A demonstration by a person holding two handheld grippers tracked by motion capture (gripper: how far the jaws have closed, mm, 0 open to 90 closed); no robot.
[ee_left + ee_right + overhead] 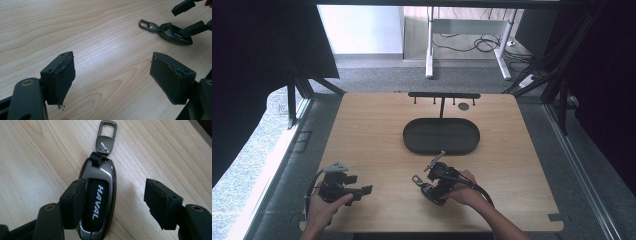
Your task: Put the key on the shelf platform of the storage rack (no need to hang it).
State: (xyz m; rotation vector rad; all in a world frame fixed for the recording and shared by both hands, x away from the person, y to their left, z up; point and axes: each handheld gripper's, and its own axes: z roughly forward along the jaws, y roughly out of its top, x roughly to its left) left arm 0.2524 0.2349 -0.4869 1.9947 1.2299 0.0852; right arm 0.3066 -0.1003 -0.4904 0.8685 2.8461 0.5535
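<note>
Table (362,130): light wood, bare at left.
Oval black tray (441,136): centre far, with a T-shaped hook rack (443,96) behind it, well apart from the work.
Right hand-held gripper (113,202): released, jaws spread; 1 jaw overlaps the key fob (98,202), the other stands clear on bare wood. Risk: closing so off-centre could push the smooth fob aside.
Left hand-held gripper (112,75): released, empty, near left.
Fob's clasp (108,130): points away.

- Your left gripper (364,189) sits at lower left of the frame, jaws pointing right.
- Your right gripper (428,176) is lower centre, over a key fob (426,189).
- Black oval tray (441,136) lies mid-table, a hook rack (443,95) behind it.
</note>
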